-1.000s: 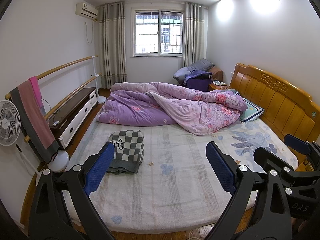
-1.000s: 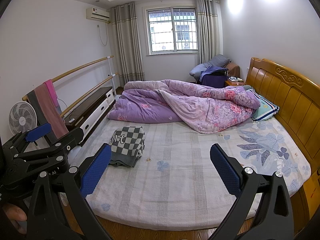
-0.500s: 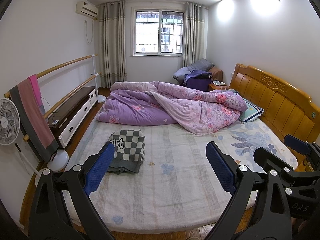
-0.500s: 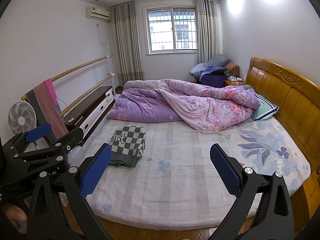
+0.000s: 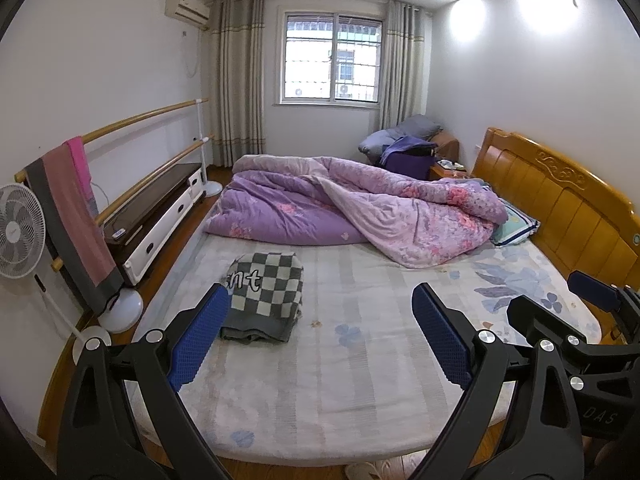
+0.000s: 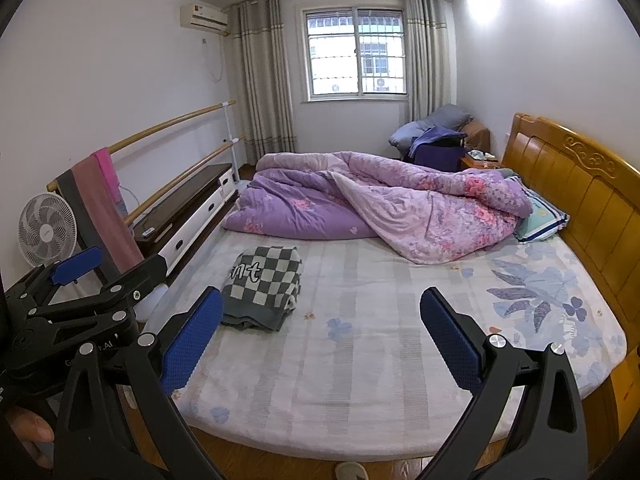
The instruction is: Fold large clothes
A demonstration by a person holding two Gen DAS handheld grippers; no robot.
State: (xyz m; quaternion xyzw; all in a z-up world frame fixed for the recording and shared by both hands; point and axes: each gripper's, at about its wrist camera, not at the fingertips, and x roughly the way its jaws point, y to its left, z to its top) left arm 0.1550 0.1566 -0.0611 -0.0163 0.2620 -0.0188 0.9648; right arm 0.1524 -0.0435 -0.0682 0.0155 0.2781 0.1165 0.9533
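A grey-and-white checkered knit garment with white lettering (image 5: 262,292) is seen lying as a compact folded block on the near-left part of the pale flower-printed mattress cover (image 5: 360,360), well short of the bed's edge, so that it is judged to be set aside as finished work rather than awaiting another fold. The left gripper (image 5: 320,336) is held above the near edge of the bed, its blue-padded fingers (image 5: 198,336) spread wide and empty; nothing is grasped. The right gripper (image 6: 322,342) is held likewise, released and empty, just to the right of the other one, whose black frame shows at the left of the right wrist view. Both are kept clear of the cloth, which fits a pause between garments.

A rumpled purple floral quilt (image 5: 352,212) is heaped across the far half of the bed, leaving the near half free as a folding surface. A pink and grey towel (image 5: 74,216) is draped over the wooden wall rail on the left, beside a white standing fan (image 5: 18,230). No other unfolded garment can be made out within reach, so the next piece would presumably have to be fetched.
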